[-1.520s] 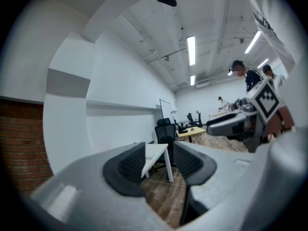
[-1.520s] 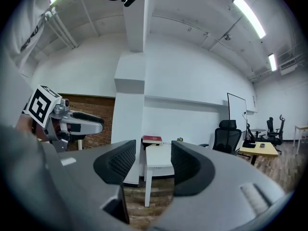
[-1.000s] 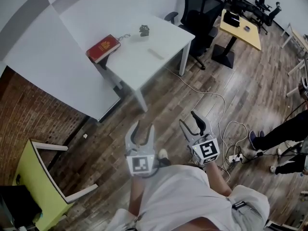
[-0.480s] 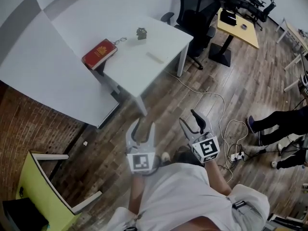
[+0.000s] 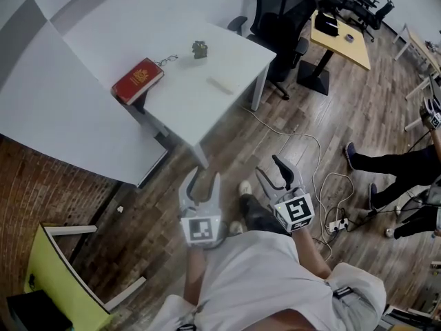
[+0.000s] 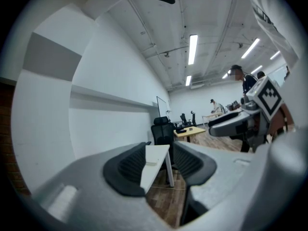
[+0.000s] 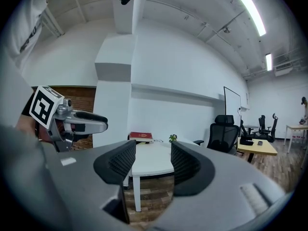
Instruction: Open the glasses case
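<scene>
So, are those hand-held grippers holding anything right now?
Nothing: the left hand-held gripper and the right hand-held gripper both stand open and empty.

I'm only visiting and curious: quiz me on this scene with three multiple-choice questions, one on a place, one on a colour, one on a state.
1. Where is the red book?
A. on the white table, at a corner
B. under that table
C. leaning against its leg

2. What colour is the office chair beside that table?
A. red
B. black
C. white

3. How are the left claw and right claw?
A. both gripping the book
B. one shut, one open
C. both open and empty

Answers:
1 A: the book lies on the tabletop at its corner.
2 B: the chair's seat and back are black.
3 C: each claw's own view shows only a gap between its jaws.
</scene>
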Motion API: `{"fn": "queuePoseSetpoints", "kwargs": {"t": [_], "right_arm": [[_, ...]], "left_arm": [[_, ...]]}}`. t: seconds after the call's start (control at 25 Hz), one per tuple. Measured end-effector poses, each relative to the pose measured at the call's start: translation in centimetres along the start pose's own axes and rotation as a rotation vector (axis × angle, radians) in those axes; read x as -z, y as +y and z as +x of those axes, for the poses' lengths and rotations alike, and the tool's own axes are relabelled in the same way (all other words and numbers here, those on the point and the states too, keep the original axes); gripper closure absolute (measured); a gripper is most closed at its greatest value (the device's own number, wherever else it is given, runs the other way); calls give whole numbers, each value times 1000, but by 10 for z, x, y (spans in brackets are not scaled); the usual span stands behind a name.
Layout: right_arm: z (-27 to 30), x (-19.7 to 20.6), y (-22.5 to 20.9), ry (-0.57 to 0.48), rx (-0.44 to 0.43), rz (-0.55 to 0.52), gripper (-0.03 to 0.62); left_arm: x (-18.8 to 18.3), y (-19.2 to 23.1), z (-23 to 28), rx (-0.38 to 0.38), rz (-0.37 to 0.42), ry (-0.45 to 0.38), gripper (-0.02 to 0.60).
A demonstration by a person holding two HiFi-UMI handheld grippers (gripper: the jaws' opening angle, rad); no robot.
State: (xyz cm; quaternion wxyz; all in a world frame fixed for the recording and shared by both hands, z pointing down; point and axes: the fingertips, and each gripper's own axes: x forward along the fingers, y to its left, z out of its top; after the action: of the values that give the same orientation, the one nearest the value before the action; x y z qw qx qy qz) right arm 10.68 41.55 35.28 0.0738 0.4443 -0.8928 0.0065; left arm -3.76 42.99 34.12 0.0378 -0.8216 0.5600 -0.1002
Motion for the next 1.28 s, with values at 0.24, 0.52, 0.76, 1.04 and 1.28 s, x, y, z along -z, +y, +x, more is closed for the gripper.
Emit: {"fn": "queuePoseSetpoints", "kwargs": {"t": [0.24, 0.52, 0.76, 1.04, 1.28], "right_arm": [[36, 1, -27, -8, -16, 7, 378], [78, -3, -68, -27, -47, 22, 378], [114, -10, -104, -17, -68, 33, 378], [148, -11, -135, -18, -110, 31, 378], [180, -9, -160, -13, -144, 38, 378]], "left_arm": [[1, 15, 37, -24, -6, 6, 403], [-8, 29, 89, -51, 7, 13, 403], [-9, 40, 133, -77, -5, 30, 403], [-10, 52, 172, -116, -9, 48, 394], [-7, 62, 208, -144, -9, 68, 391]]}}
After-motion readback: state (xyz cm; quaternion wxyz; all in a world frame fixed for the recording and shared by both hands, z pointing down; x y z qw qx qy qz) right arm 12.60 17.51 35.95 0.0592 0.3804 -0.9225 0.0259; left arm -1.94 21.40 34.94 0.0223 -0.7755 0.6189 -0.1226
